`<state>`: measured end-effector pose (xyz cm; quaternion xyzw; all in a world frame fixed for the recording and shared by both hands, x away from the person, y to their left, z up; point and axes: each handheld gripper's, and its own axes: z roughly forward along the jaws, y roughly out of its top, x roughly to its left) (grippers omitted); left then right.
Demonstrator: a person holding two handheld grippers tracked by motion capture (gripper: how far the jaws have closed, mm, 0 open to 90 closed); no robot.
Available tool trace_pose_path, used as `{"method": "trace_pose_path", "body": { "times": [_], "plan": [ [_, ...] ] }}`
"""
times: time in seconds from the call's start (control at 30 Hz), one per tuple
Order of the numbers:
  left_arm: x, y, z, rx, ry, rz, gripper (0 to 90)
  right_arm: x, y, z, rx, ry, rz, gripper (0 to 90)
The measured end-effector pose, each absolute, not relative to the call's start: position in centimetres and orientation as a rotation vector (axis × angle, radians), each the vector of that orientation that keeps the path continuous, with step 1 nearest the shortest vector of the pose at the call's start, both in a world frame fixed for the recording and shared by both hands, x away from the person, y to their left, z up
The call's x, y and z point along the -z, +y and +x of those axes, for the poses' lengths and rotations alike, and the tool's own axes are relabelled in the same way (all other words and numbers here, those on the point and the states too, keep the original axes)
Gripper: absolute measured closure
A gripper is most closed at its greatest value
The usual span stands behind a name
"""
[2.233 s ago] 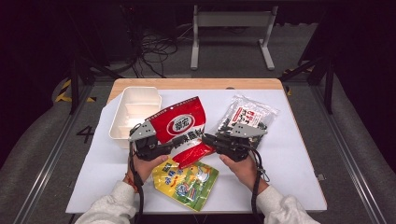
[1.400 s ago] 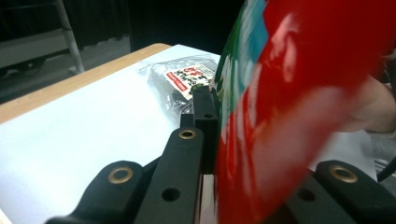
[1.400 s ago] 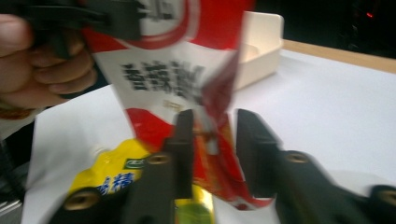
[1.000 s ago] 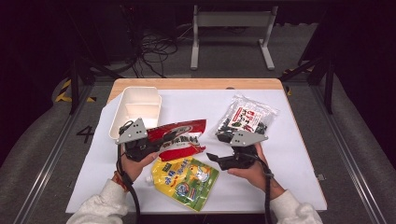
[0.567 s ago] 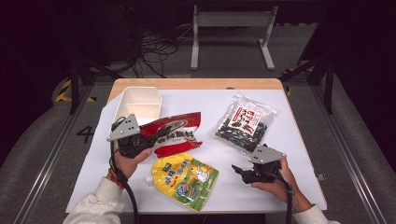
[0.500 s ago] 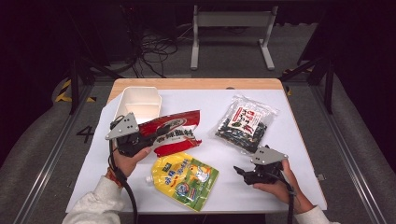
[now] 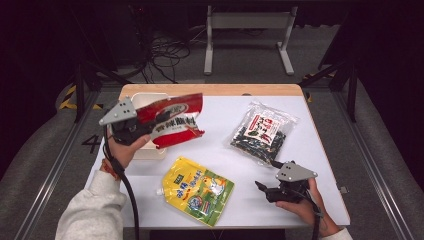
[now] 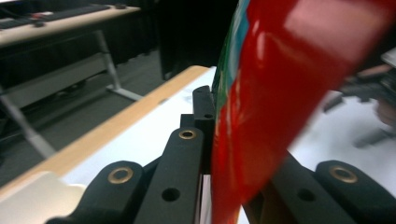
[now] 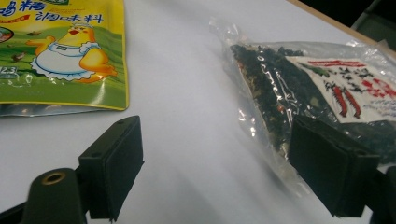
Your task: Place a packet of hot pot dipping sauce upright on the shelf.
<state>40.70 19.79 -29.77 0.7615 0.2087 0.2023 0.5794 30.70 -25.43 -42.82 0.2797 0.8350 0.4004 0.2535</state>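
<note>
White tabletop [image 7: 320, 150]: red bag [image 7: 172, 120] is now lifted higher over its far-left corner, pinched by left gripper [image 7: 145, 131]; right gripper [image 7: 260, 188], jaws spread, has been pulled back near the near-right edge.

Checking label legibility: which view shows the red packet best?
High view: the whole red packet shows, label readable, clamped at one end in the left claw, lifted above the white tray. Left gripper view shows just a blurred red edge pinched in the claw. Right gripper view faces other bags.
</note>
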Motion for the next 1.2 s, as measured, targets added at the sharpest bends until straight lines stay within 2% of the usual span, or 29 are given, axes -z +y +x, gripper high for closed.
{"method": "trace_pose_path", "body": {
  "times": [0.13, 0.27, 0.63, 1.2],
  "plan": [
    [27.9, 21.6, 43.2, -0.550, 0.526, 1.795, 90.0, 43.5, -25.4, 30.0, -1.074, 2.297, 0.773, 18.0],
    [27.5, 22.7, 45.2, -0.565, 0.554, 1.808, 90.0, 43.7, -25.4, 29.5, -1.068, 2.304, 0.777, 18.3],
    [29.4, 25.0, 51.3, -0.596, 0.649, 1.888, 90.0, 44.3, -26.4, 28.5, -1.073, 2.305, 0.863, 18.5],
    [32.1, 25.6, 55.7, -0.616, 0.691, 1.989, 90.0, 44.9, -26.7, 28.7, -1.045, 2.304, 0.949, 18.9]
  ]
}}
